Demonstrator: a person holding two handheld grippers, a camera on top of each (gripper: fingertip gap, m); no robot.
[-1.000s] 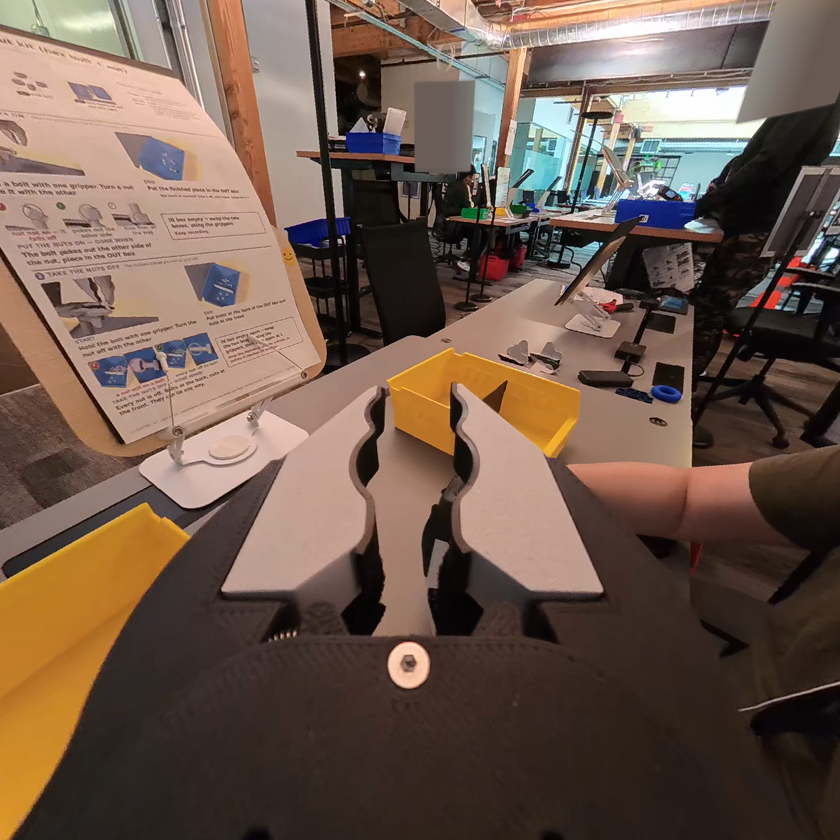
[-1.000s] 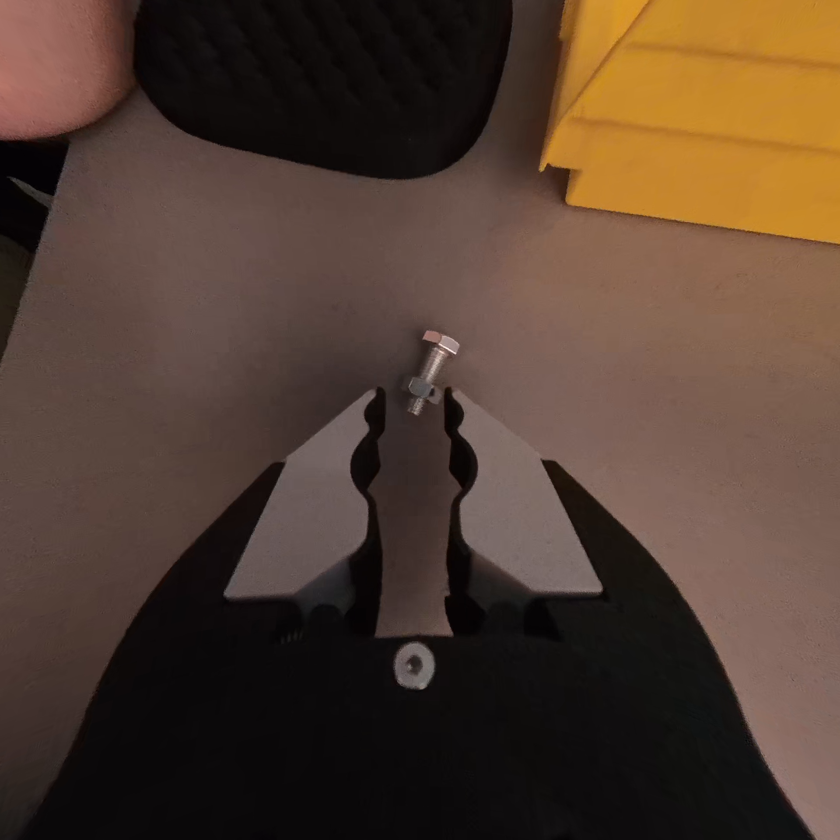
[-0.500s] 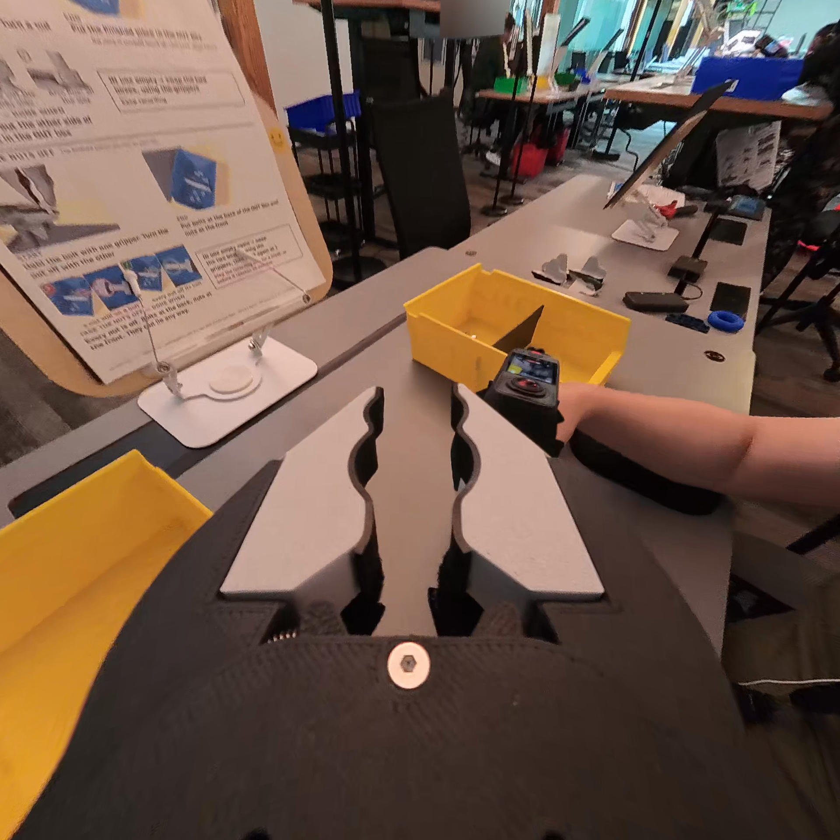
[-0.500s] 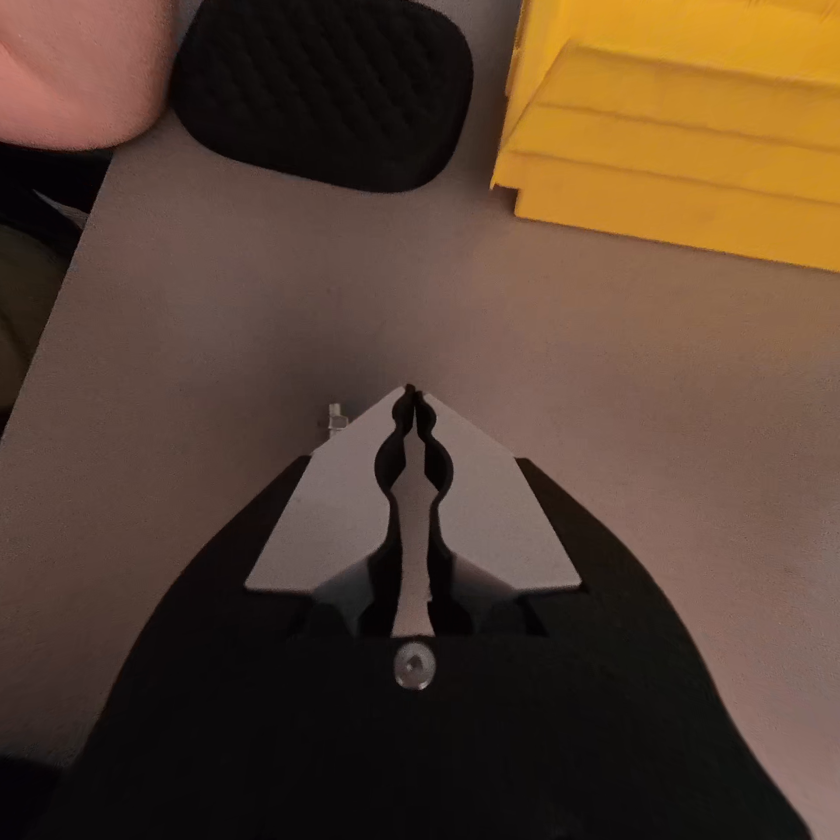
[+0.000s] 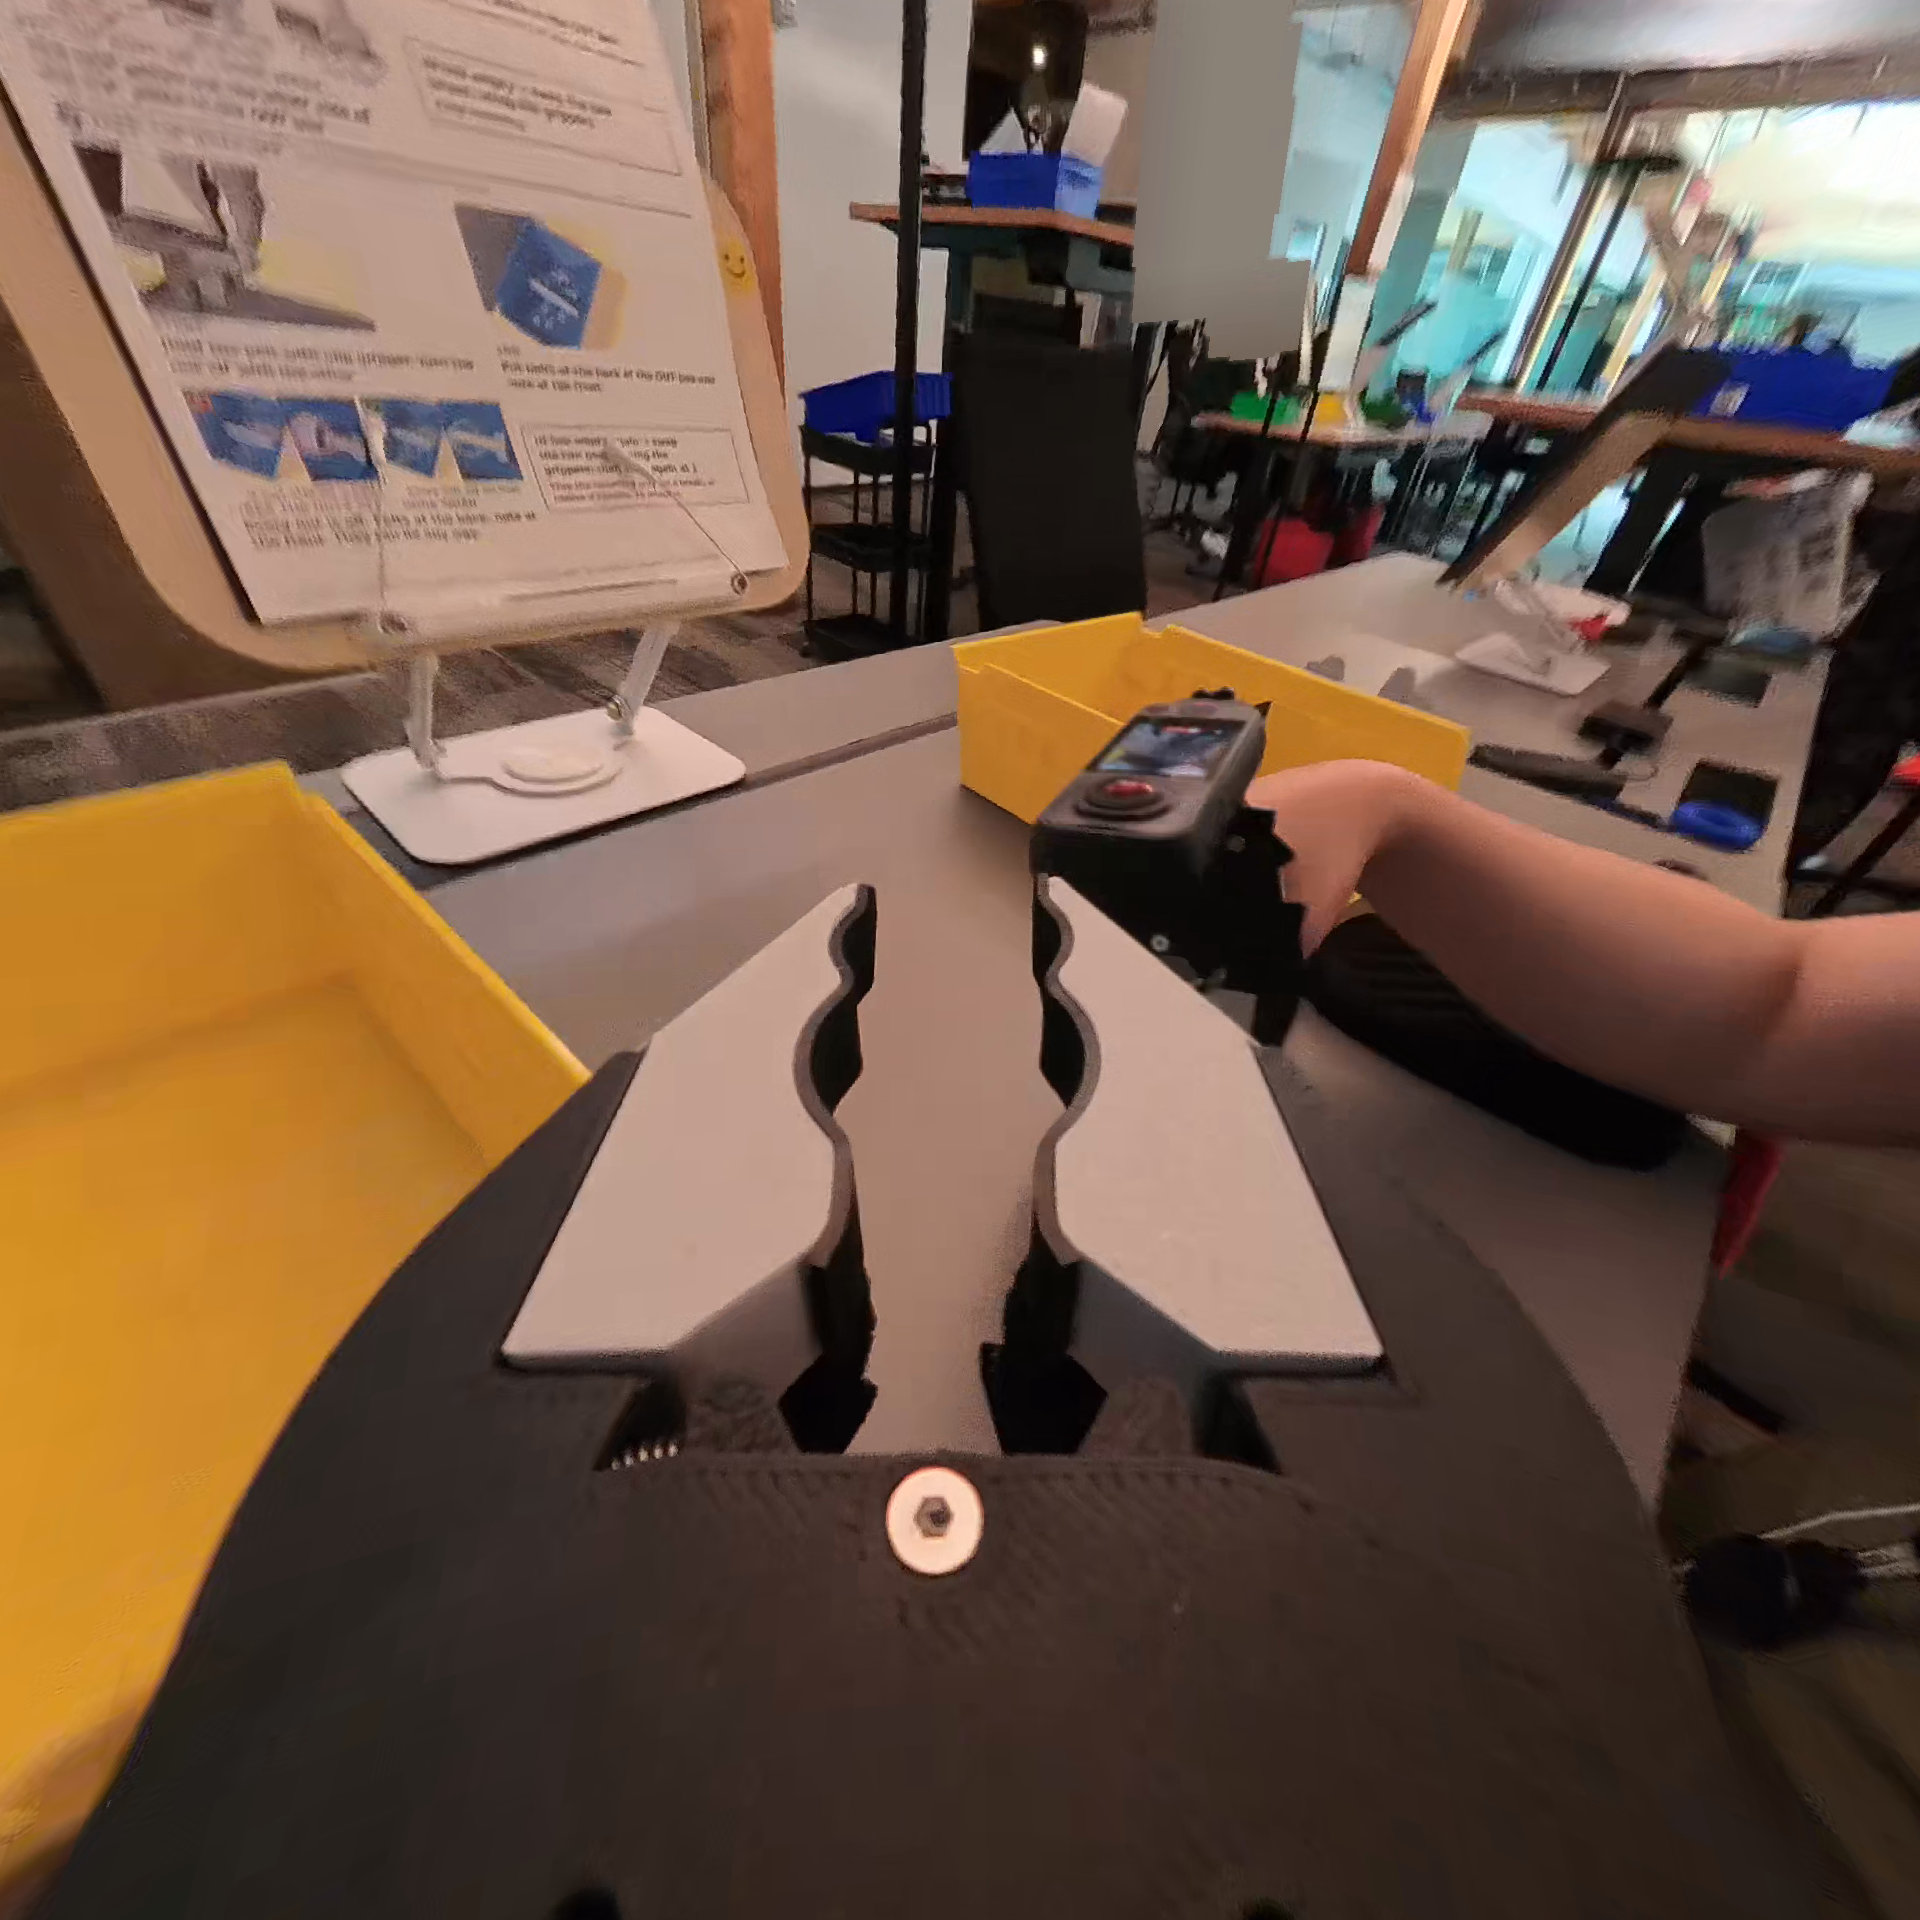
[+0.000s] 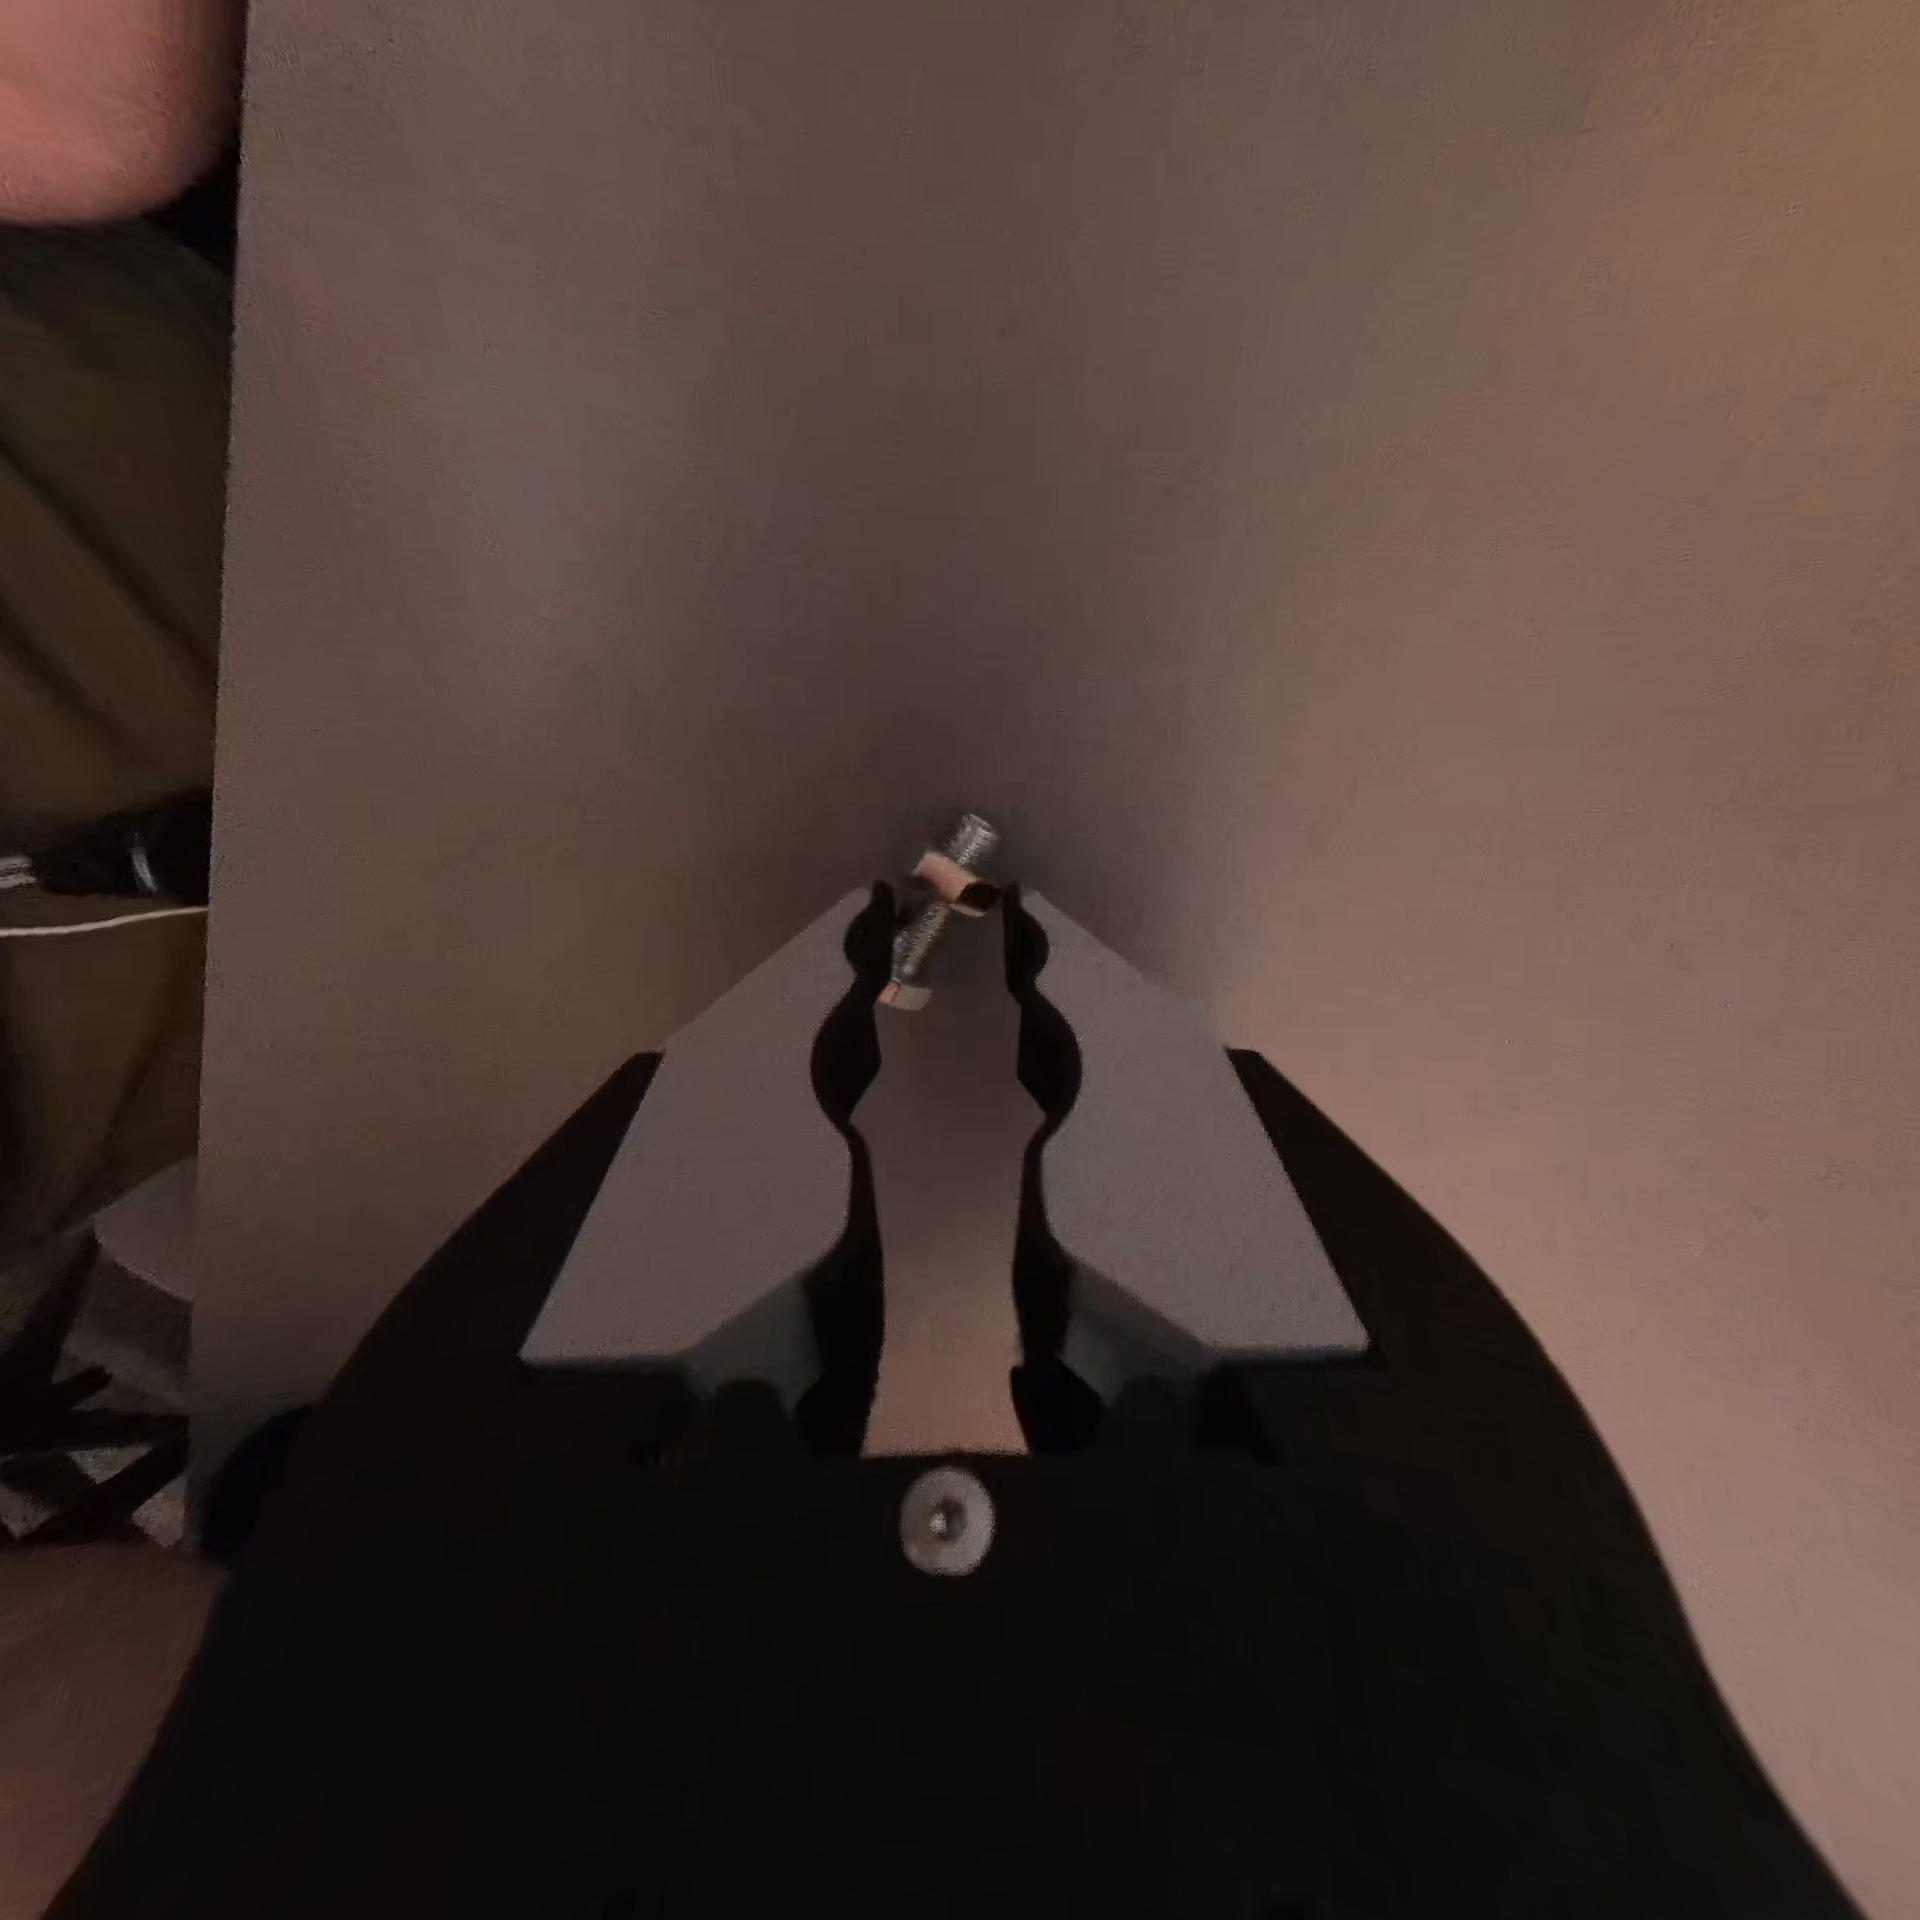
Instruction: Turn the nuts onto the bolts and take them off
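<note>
One bolt in play: a single hex bolt with a nut partway along its thread is seen between the tips of the right gripper, over the grey tabletop.
Right gripper state: the jaws are set a little apart with the nut between the tips; whether the nut is truly clamped or only framed cannot be told, and whether the bolt is lifted or lying on the table cannot be told either.
Left gripper state: the left gripper is held with jaws apart and nothing between them, above the table and short of the right one.
Yellow bins: one yellow bin is seen just to the left, its visible floor bare; a second yellow bin stands beyond the right gripper's camera, contents hidden.
Instruction sheet: a printed sheet on a stand is placed at the table's far left.
Progress judged: the nut is on the thread, so a turning-on step looks done or a taking-off step not yet done; the bolt is judged to need a second grip before any turning.
</note>
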